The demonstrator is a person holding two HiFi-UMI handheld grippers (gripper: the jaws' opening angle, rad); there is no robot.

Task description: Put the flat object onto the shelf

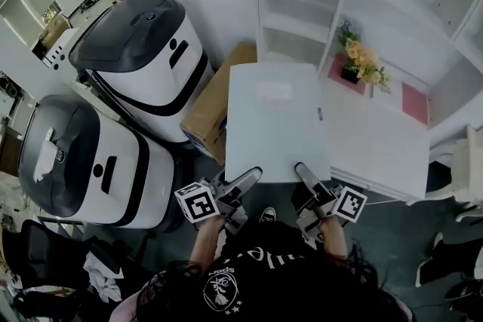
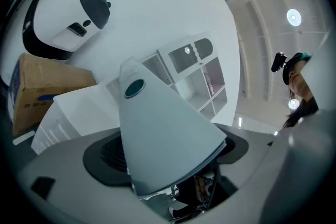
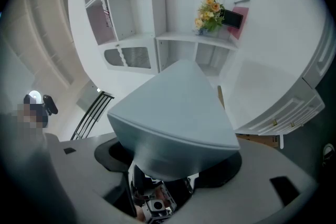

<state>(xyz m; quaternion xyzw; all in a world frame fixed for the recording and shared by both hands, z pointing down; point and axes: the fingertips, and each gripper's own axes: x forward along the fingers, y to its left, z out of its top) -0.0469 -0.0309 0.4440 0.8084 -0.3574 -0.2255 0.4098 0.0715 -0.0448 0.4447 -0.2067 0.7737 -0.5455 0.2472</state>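
Note:
The flat object (image 1: 275, 121) is a large pale grey-white panel held level in front of me, its far edge toward the white shelf unit (image 1: 302, 11). My left gripper (image 1: 255, 174) is shut on its near left edge and my right gripper (image 1: 300, 168) is shut on its near right edge. In the left gripper view the panel (image 2: 163, 134) runs out from the jaws toward the shelf unit (image 2: 194, 76). The right gripper view shows the panel (image 3: 178, 107) covering the jaws, with the shelf unit (image 3: 126, 13) beyond.
A white desk top (image 1: 377, 143) lies under the panel's right side, with a flower pot (image 1: 362, 62) and a pink sheet (image 1: 413, 103) at its back. A cardboard box (image 1: 217, 102) and two white-and-black machines (image 1: 143, 56) (image 1: 75, 162) stand at the left.

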